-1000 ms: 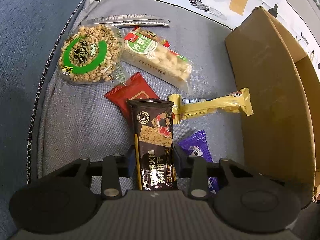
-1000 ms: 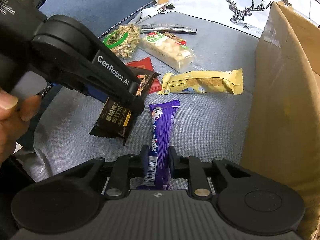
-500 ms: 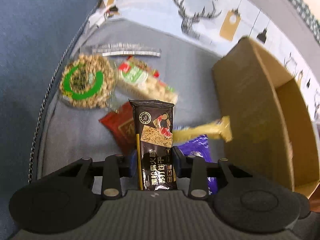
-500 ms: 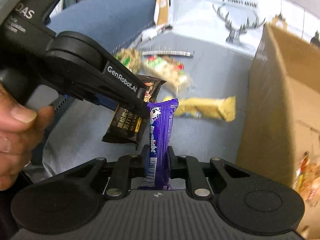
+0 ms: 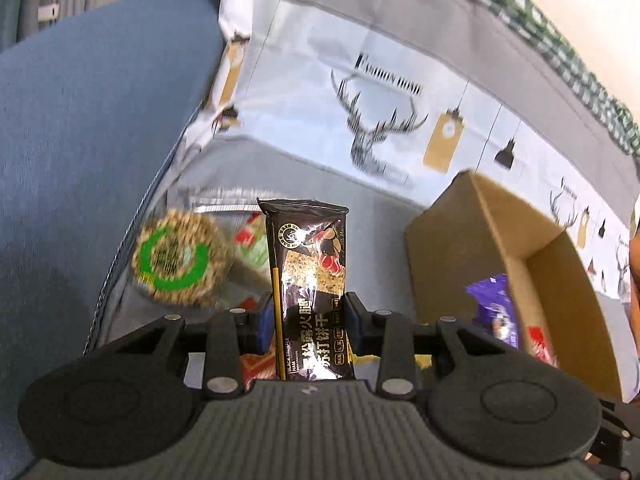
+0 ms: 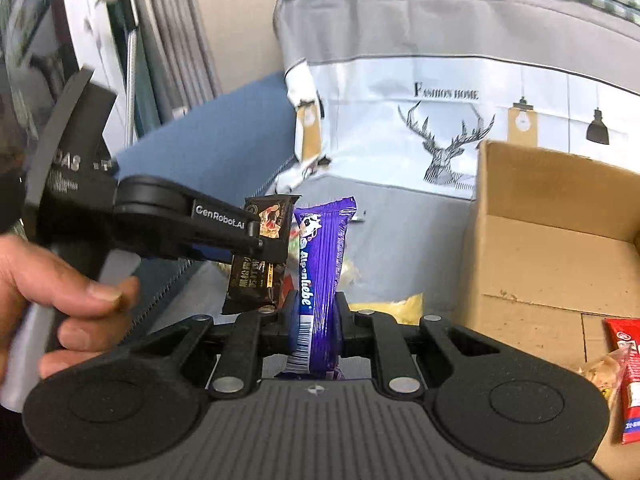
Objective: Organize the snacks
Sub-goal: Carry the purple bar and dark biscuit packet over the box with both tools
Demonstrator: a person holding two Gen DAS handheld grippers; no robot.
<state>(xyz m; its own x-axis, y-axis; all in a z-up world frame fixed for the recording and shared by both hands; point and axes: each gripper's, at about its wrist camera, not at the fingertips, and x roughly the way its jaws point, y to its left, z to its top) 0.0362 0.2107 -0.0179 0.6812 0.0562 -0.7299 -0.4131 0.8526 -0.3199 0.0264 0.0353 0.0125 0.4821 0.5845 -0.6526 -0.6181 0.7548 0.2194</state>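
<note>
Left tool (image 5: pixel 306 320) is clamped on a black cracker packet (image 5: pixel 310 292), pads pressing both long edges at its lower half, packet upright and clear of the surface. Right tool (image 6: pixel 316 322) is pinched on a purple Alpenliebe bar (image 6: pixel 320 280), barcode end down between the pads, bar upright and tilted a little right at the top. In the right wrist view the left tool sits just left of the purple bar, the two snacks nearly side by side; a hand (image 6: pixel 60 300) grips its handle at the left edge. Beyond, on grey fabric: a round puffed-grain cake with a green ring label (image 5: pixel 180 262), blurred; a clear-wrapped snack with a red-green label (image 5: pixel 250 248) mostly hidden behind the black packet; a red wrapper (image 5: pixel 256 364) showing under the left tool; a yellow wrapper (image 6: pixel 404 306) just past the right tool. Open cardboard box (image 6: pixel 560 248) to the right, with a red packet (image 6: pixel 630 380) lying inside it at the frame edge. Farthest back, a white and grey cloth with a deer print (image 6: pixel 448 148) and "FASHION HOME" lettering, blue upholstery (image 5: pixel 80 140) to the left.
</note>
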